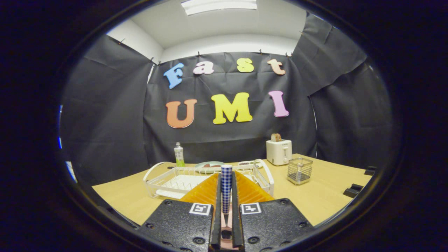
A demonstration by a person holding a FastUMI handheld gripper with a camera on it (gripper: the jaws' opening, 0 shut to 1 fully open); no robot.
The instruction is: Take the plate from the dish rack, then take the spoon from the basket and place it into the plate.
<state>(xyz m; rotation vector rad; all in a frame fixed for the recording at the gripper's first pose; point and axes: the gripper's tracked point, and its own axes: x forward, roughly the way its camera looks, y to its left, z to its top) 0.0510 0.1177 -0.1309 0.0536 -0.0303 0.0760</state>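
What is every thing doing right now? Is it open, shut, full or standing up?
gripper: shut on the spoon, both fingers pressing.
spoon: held upright by its checked handle.
dish rack: on the table, beyond the fingers.
basket: upright, looks empty.
toaster: bread sticking out the top.
bottle: standing, cap on.

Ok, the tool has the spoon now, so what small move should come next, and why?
Probably ease the tool forward, over the dish rack, toward the plate. Its fingers are closed on the spoon, whose checked handle stands up between them. The wire basket is off to the side, so the pickup looks done. The plate seems to lie just beyond the rack's far rim, well ahead of the fingers.
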